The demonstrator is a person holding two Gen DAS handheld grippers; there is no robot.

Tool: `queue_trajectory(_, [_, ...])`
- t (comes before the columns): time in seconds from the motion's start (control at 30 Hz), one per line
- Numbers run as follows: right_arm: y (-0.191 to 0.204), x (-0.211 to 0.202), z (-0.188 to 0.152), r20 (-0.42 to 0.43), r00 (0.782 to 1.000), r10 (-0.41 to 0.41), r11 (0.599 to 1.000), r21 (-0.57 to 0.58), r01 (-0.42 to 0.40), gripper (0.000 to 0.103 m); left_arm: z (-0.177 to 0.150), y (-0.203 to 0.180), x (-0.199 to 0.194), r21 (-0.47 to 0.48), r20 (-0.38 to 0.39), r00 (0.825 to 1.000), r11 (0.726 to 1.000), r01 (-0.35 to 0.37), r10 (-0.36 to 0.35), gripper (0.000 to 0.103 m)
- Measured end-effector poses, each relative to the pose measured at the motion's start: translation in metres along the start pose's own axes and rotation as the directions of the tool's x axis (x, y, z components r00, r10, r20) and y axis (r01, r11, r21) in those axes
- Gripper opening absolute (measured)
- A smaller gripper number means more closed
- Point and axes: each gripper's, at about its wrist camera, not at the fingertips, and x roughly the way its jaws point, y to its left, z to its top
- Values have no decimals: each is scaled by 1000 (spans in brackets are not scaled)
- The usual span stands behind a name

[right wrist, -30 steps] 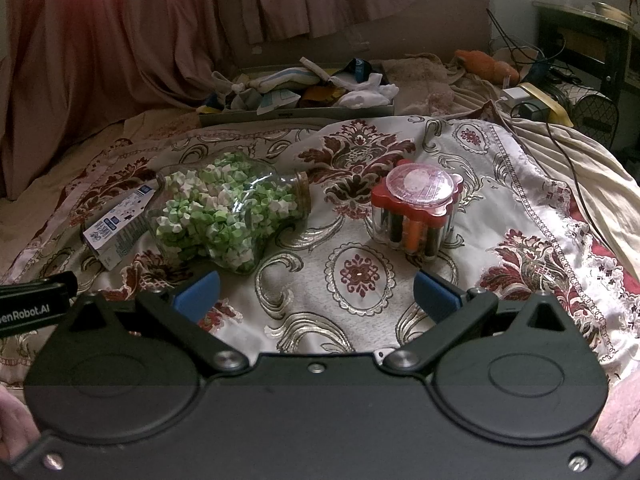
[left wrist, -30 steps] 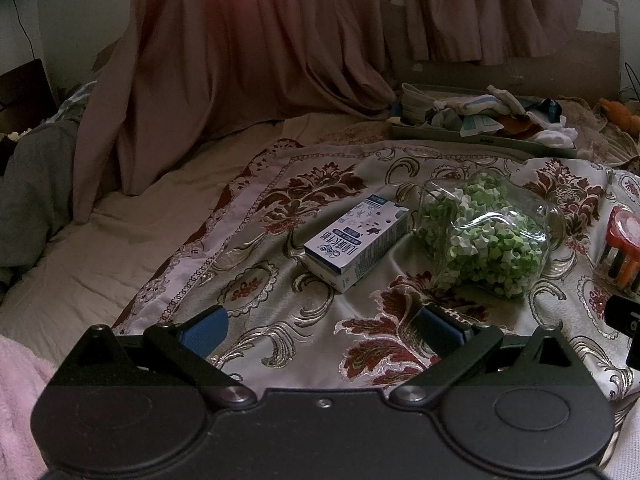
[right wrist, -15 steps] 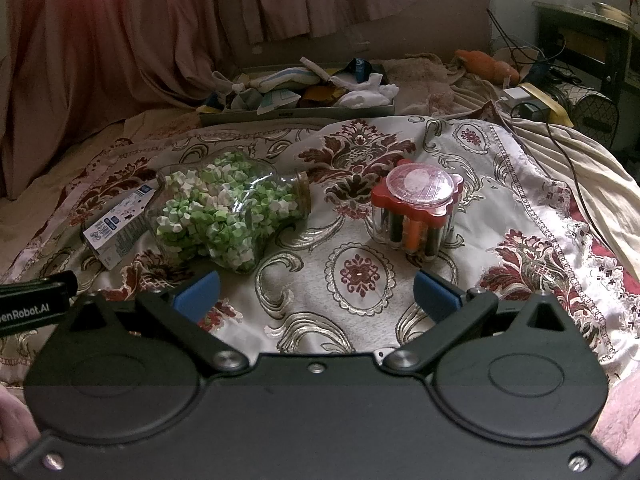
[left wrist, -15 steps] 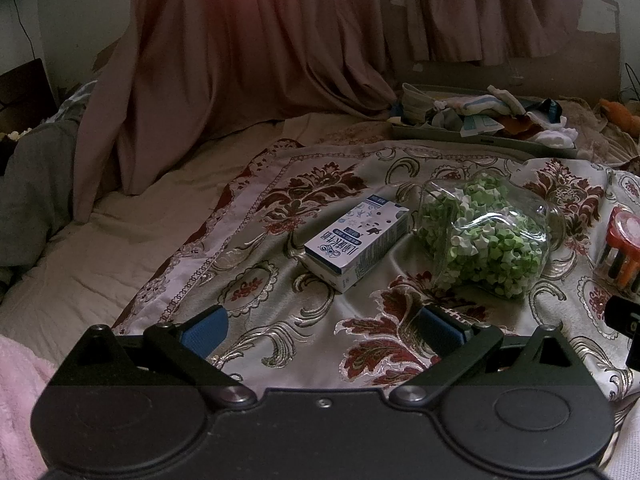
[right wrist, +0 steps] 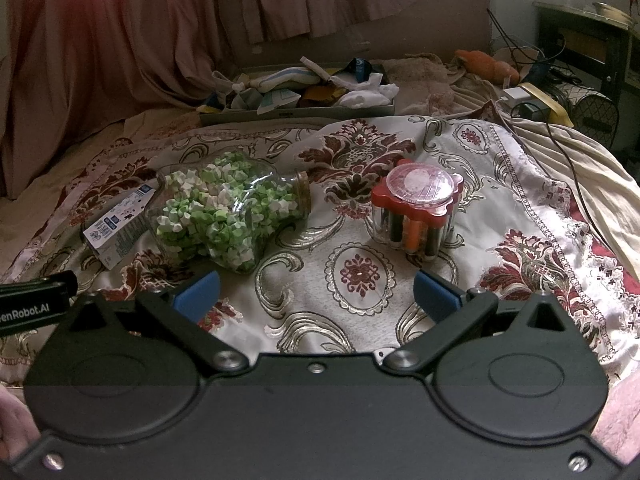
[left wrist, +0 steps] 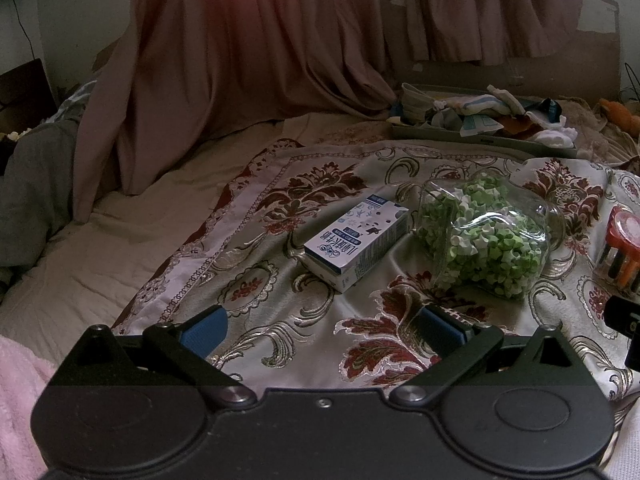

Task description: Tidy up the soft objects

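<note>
Floral brocade in cream, gold and dark red, a bedspread, fills the middle of both views. In the right wrist view, going left to right across it: at centre left a white and blue carton lies flat, touching a clear glass jar on its side, full of green and white paper stars. Right of centre, apart from the jar, stands a clear container with a red lid, holding dark and orange cylinders. In the upper middle of the frame, past the bedspread, a shallow grey tray holds the soft things: a heap of socks and small cloths. Pink curtains hang across the upper left.

The left gripper sits low in its frame, its blue-padded fingers spread wide, nothing between them. The right gripper is likewise released and holds nothing, above bare bedspread.
</note>
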Motion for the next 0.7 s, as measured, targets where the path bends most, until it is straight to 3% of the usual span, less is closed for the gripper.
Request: queue_trajectory(0.7, [0,0,0,-1,1000,0,1000,1,0,103,1,-2,-11,23,58,997,999,41,-42,102])
